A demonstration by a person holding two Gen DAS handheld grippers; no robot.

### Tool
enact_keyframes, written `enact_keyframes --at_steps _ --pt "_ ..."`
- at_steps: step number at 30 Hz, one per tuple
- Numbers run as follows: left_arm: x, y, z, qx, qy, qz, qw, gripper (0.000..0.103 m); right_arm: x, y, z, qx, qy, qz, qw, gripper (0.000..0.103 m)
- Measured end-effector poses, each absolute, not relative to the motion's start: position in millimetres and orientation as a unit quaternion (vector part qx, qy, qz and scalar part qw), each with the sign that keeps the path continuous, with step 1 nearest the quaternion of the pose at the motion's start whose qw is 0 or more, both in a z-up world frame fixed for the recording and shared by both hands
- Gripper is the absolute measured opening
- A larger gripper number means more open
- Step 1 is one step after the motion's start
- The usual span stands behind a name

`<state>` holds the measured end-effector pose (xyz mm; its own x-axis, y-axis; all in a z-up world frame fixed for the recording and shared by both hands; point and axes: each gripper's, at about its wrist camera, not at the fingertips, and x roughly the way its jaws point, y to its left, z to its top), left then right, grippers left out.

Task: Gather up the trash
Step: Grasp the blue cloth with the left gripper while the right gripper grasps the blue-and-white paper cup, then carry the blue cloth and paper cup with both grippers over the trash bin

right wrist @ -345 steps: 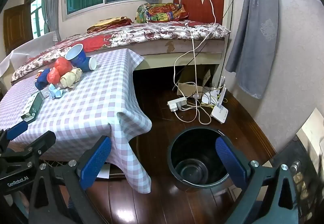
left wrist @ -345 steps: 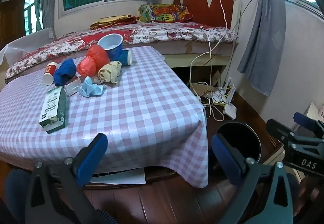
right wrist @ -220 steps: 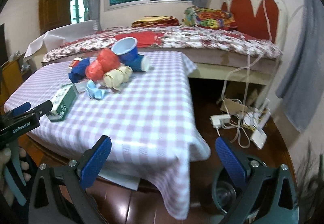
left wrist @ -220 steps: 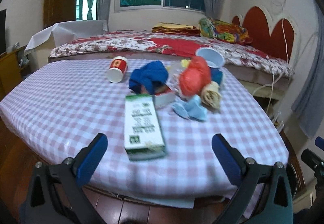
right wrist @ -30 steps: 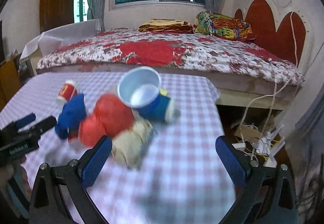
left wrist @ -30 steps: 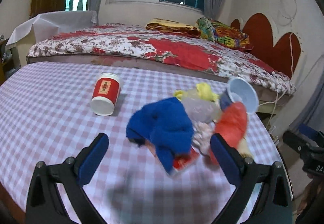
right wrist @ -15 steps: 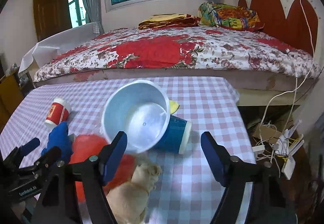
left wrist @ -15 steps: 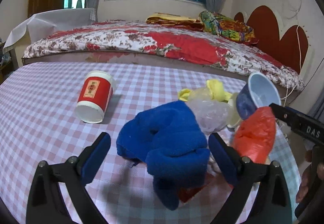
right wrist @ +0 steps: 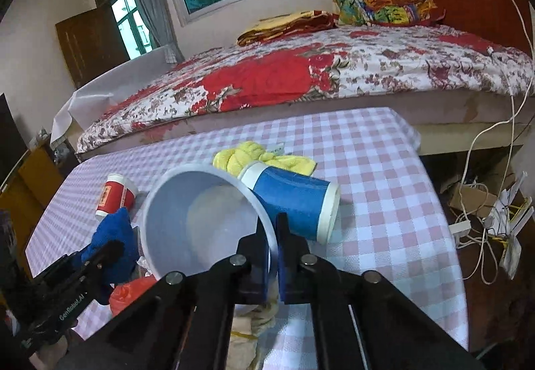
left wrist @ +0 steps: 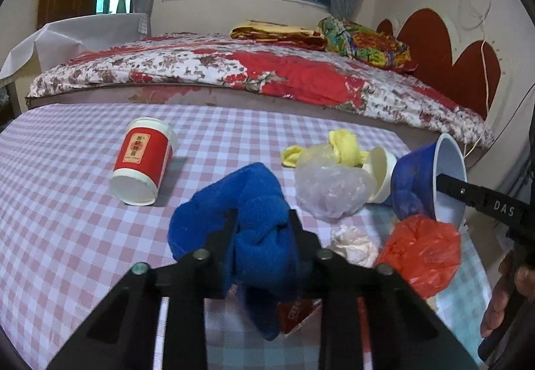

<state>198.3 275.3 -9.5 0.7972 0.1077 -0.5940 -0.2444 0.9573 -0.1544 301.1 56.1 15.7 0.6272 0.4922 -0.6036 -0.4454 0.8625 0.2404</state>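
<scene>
Trash lies on the pink checked table (left wrist: 60, 209). My left gripper (left wrist: 262, 219) is shut on a crumpled blue cloth (left wrist: 247, 203), which also shows in the right wrist view (right wrist: 113, 236). My right gripper (right wrist: 272, 229) is shut on the rim of a blue bowl-shaped cup (right wrist: 200, 219), pinching its wall; the cup shows at the right in the left wrist view (left wrist: 421, 182). A second blue paper cup (right wrist: 294, 199) lies on its side behind it. A red plastic bag (left wrist: 421, 249) lies under the bowl.
A red paper cup (left wrist: 142, 159) lies on its side at the left. A yellow cloth (left wrist: 344, 146), a clear plastic bag (left wrist: 331, 186) and a white paper wad (left wrist: 351, 244) lie mid-table. The bed (right wrist: 301, 72) stands behind; cables (right wrist: 485, 219) lie on the floor at right.
Both grippers have moved in and closed: the left onto the blue cloth, the right onto the rim of the blue bowl cup.
</scene>
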Motion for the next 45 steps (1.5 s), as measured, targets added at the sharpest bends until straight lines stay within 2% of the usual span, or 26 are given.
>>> enact_keyframes --at_steps 6,33,45 --pt "184 276 8 -0.11 0.269 0.094 0.952 0.024 294 40 25 0.041 0.328 0.25 0.91 0.004" --pt "119 197 51 -0.075 0.245 0.059 0.965 0.024 201 -78 31 0.034 0.331 0.18 0.926 0.004" --pt "116 114 49 -0.033 0.264 -0.03 0.964 0.024 155 -172 22 0.063 0.343 0.116 0.93 0.004"
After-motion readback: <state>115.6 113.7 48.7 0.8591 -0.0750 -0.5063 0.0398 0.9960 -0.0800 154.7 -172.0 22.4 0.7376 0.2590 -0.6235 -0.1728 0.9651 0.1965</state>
